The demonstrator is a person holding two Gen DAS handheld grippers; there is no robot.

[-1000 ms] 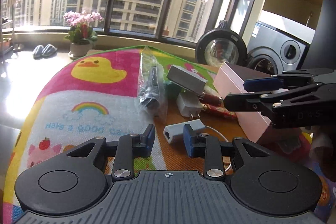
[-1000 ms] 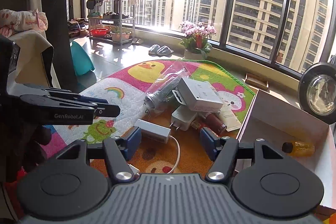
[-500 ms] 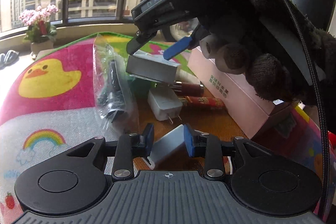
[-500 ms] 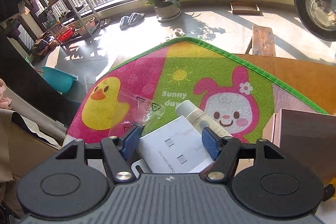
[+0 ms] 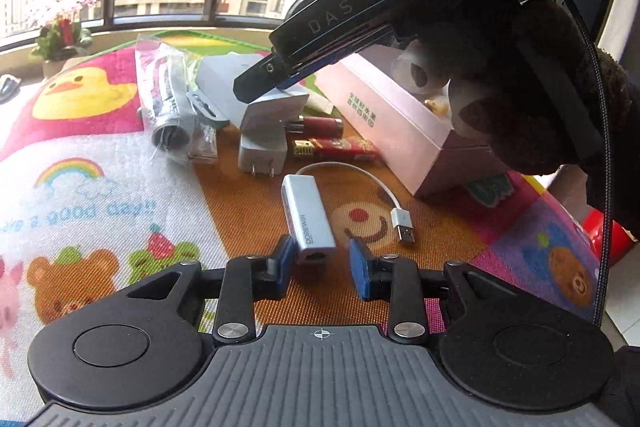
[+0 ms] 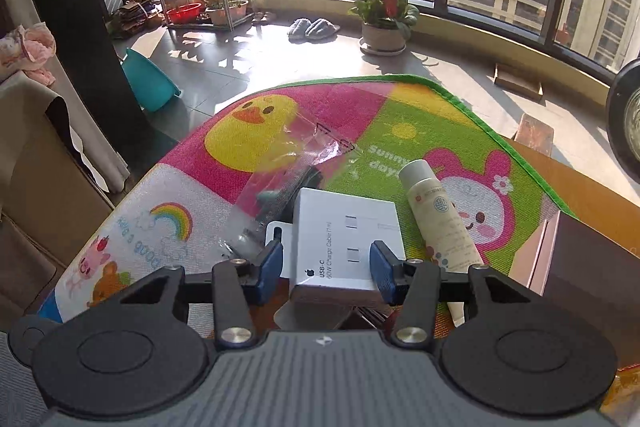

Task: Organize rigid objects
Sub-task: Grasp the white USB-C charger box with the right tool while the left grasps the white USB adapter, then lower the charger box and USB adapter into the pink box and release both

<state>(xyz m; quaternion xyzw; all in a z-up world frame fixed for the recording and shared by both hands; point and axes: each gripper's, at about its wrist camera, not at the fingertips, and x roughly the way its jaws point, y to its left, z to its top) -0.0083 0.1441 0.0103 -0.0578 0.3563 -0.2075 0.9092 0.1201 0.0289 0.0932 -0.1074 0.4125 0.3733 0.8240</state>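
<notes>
My left gripper [image 5: 322,263] is open, its fingers on either side of the near end of a silver USB adapter [image 5: 306,217] with a white cable [image 5: 380,193]. My right gripper [image 6: 326,267] is open around a white USB-C cable box [image 6: 346,239]; its right pad looks to touch the box and the left pad stands just off it. In the left wrist view the right gripper [image 5: 260,89] reaches down onto that box [image 5: 240,95]. A white charger plug [image 5: 262,151], a bagged black object [image 5: 168,111], a red tube [image 5: 320,126] and a red pack [image 5: 340,148] lie nearby.
A pink open box [image 5: 396,119] stands to the right on the colourful cartoon mat [image 5: 100,187]. A white bottle [image 6: 438,211] lies beside the cable box. The mat's far edge [image 6: 460,95] drops to the floor with a flower pot [image 6: 384,35].
My left gripper has come down so the silver adapter's end sits between its fingers. My right gripper has lowered further over the white cable box.
</notes>
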